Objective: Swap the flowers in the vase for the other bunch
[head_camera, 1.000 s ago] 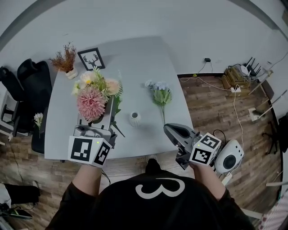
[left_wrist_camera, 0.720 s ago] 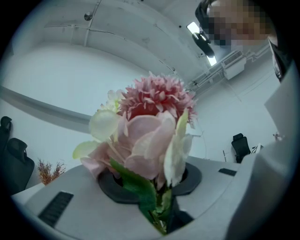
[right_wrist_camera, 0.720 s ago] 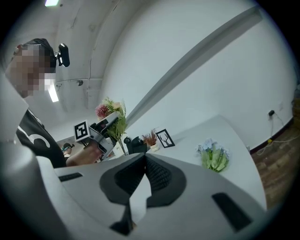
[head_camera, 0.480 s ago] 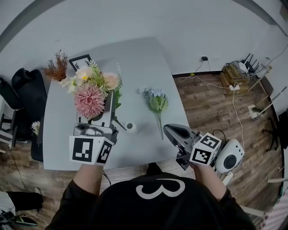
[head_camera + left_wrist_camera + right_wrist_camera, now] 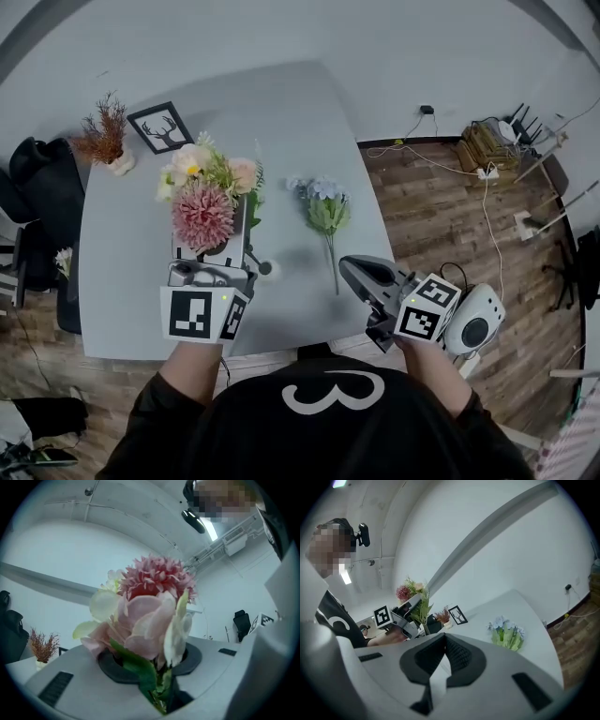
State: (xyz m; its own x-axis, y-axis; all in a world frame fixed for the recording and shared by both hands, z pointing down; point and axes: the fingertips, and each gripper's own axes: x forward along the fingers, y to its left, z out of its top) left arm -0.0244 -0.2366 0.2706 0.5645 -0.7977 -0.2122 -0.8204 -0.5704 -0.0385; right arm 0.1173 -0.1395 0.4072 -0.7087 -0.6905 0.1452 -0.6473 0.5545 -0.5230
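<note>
Left hand: left gripper (image 5: 228,234), fingers clenched on the stems of the pink bunch (image 5: 202,211), blooms lifted clear of the vase.
Right hand: right gripper (image 5: 354,269), fingers pressed together, nothing between them.
Vase (image 5: 270,269): small, white, just right of the left fingers, apparently empty.
Key relation: the blue bunch (image 5: 323,206) lies flat ahead of the right fingers, long axis running away from the person, bare stem end nearest; the right hand is closer.
Surface (image 5: 300,122): pale grey, with a framed picture (image 5: 161,128) and a dried plant (image 5: 103,141) at the far left.
Room: white wall, wooden floor (image 5: 450,216).
</note>
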